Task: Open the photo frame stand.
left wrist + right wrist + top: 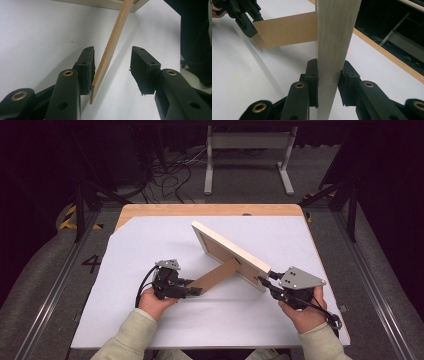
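Right tongs [327, 85] pinch frame [334, 37] edge; left tongs [112, 72] spread around stand [110, 55]. Frame light, stiff wood; stand thin, bendy — grip near tip, gently.

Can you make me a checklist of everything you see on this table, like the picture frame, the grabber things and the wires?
Surface: white sheet over a wooden table.
Job's things: pale wooden picture frame on edge, its brown stand flap swung out behind.
Clutter: nothing seen.
Grippers: left gripper open, the flap between its jaws, touching one; right gripper shut on the frame's edge.
Cables: black cable trails from the left gripper; loose wires on the floor.
Surroundings: grey metal stand, dark floor, yellow-black tape.
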A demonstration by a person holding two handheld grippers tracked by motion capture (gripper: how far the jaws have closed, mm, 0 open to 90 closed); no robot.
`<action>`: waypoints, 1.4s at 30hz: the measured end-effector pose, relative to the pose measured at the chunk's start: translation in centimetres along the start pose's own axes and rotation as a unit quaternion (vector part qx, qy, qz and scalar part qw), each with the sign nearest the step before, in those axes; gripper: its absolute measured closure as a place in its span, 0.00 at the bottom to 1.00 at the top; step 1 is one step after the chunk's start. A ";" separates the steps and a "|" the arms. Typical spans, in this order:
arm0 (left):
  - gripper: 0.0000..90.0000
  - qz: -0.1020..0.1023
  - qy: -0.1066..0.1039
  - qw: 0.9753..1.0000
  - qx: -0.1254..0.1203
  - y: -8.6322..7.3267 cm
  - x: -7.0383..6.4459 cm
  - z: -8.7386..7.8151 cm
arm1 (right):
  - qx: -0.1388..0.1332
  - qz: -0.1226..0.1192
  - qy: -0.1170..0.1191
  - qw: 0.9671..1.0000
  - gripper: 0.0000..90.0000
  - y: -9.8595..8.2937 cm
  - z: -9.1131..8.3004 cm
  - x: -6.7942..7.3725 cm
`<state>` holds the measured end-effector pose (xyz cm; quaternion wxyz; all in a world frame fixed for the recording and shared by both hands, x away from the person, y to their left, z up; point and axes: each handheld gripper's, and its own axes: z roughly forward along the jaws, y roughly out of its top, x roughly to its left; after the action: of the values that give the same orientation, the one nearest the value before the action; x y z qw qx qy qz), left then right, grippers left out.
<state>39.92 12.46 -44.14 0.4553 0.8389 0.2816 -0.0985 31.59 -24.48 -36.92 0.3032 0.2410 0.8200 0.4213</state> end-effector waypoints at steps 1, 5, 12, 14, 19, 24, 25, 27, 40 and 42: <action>0.60 -0.001 0.000 1.000 -0.001 0.0 0.0 0.0 | 0.002 -0.002 0.000 1.000 0.80 0.0 0.0 0.0; 0.59 0.001 0.003 1.000 0.003 -0.1 0.0 0.0 | 0.000 -0.009 -0.001 1.000 0.80 0.0 0.1 0.2; 0.55 0.005 0.011 1.000 0.010 -0.2 0.1 0.2 | 0.003 -0.030 -0.003 1.000 0.80 0.0 0.0 0.8; 0.55 0.003 0.011 1.000 0.010 -0.3 0.1 0.1 | 0.004 -0.035 -0.003 0.999 0.79 0.0 0.0 0.9; 0.54 0.003 0.011 1.000 0.008 -0.3 0.2 -0.1 | 0.006 -0.037 0.001 0.999 0.79 0.1 0.0 1.0; 0.54 0.001 0.011 1.000 0.001 -0.3 0.2 -0.4 | 0.007 -0.025 0.016 1.000 0.76 0.1 -0.1 0.8; 0.54 -0.001 0.011 1.000 0.001 -0.3 0.2 -0.4 | 0.006 -0.019 0.020 1.000 0.75 0.1 -0.1 0.8; 0.53 -0.001 0.009 1.000 -0.004 -0.3 0.2 -0.6 | 0.005 -0.011 0.026 1.000 0.72 0.1 -0.1 0.7; 0.40 0.028 0.064 0.995 -0.073 -0.2 -0.1 -3.9 | 0.000 0.020 0.060 0.998 0.67 -0.5 -1.8 -0.7; 0.39 0.035 0.070 0.994 -0.076 -0.2 -0.1 -4.2 | 0.007 0.021 0.061 0.998 0.69 -0.7 -2.4 -1.2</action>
<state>39.38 15.96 -41.85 0.5006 0.8157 0.2899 -0.0021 30.63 -26.95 -36.08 0.2422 0.2340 0.8345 0.4361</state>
